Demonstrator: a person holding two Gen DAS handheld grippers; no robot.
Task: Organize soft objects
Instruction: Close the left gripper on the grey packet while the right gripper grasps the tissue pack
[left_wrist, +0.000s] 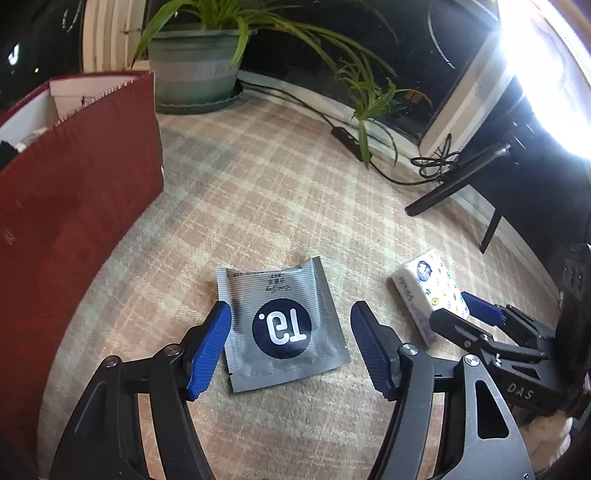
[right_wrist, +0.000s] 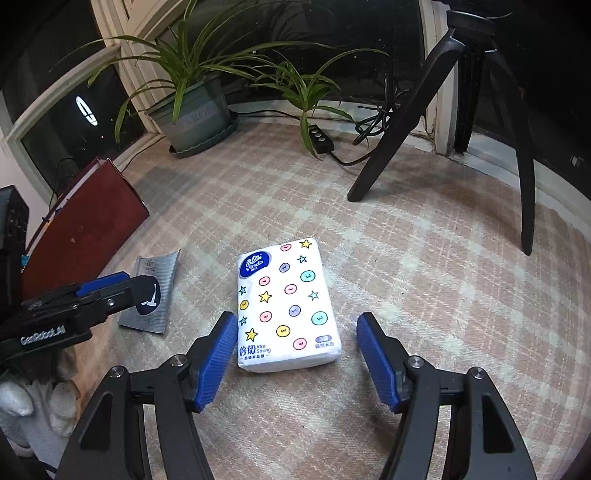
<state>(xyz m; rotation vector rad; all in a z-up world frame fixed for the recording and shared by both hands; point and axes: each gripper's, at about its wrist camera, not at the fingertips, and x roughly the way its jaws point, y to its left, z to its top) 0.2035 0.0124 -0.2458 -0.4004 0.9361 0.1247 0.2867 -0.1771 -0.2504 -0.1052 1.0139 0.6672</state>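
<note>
Your left gripper (left_wrist: 290, 347) and right gripper (right_wrist: 297, 356) both gaped wide, empty—the thin grey foil sachet (left_wrist: 282, 326) and the soft white tissue pack (right_wrist: 286, 306) lay flat between their fingers on the plaid cloth (right_wrist: 424, 258), likely light and squashy—best pinched across the short sides.

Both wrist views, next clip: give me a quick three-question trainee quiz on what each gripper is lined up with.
1. True or false: the left gripper is shut on the silver sachet.
2. Which item lies between the fingers of the right gripper? A) the silver sachet B) the tissue pack C) the power strip
3. Fill in: the red box stands on the ____ side of the sachet in the left wrist view.

Key: 1 false, both grippers are open and nothing is held; 2 B; 3 left.
</note>
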